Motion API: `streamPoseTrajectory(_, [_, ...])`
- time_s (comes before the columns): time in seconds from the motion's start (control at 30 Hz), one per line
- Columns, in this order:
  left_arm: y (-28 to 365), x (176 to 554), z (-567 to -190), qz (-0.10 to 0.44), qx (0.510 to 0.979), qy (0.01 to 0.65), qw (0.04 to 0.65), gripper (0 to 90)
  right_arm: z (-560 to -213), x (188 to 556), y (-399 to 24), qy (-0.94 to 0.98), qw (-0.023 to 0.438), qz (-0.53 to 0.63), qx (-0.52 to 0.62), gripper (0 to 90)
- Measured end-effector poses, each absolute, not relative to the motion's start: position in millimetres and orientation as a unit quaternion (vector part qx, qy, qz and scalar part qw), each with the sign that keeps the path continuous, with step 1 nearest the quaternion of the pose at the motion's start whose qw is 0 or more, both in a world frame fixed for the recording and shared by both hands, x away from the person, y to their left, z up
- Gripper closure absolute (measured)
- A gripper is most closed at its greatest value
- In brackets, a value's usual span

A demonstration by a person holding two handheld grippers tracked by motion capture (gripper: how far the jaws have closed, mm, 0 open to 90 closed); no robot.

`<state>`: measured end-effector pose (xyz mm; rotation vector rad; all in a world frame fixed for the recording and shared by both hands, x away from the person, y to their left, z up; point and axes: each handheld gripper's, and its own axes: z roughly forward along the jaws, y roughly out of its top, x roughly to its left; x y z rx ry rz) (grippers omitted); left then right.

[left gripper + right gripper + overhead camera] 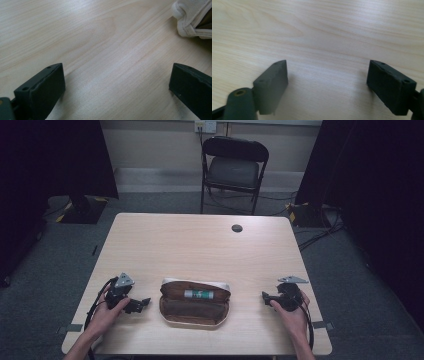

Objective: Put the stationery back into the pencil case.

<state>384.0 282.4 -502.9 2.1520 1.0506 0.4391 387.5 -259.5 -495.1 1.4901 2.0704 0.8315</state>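
Pouch point(195, 303) open at worktop point(200, 245) 6 o'clock; left tongs point(141, 303) and right tongs point(266, 298) spread, empty. Risk: soft rim likely slips if nipped shallowly.

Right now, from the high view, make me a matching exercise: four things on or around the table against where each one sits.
Things:
1. pencil case
2. left gripper
3. right gripper
4. folding chair

Places:
A. beyond the table's far edge
B. near edge, middle, lying open
C. beside the case, at the view's left
D. beside the case, at the view's right

Pairs: 1-B, 2-C, 3-D, 4-A
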Motion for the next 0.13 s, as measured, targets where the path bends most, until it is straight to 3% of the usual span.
streamPoseTrajectory(0.13, [282.3, 384.0, -502.9, 0.169, 0.829, 0.405, 0.346, 0.0, -500.3, 387.1, -258.1, 0.743, 0.240, 0.319, 0.538, 10.4])
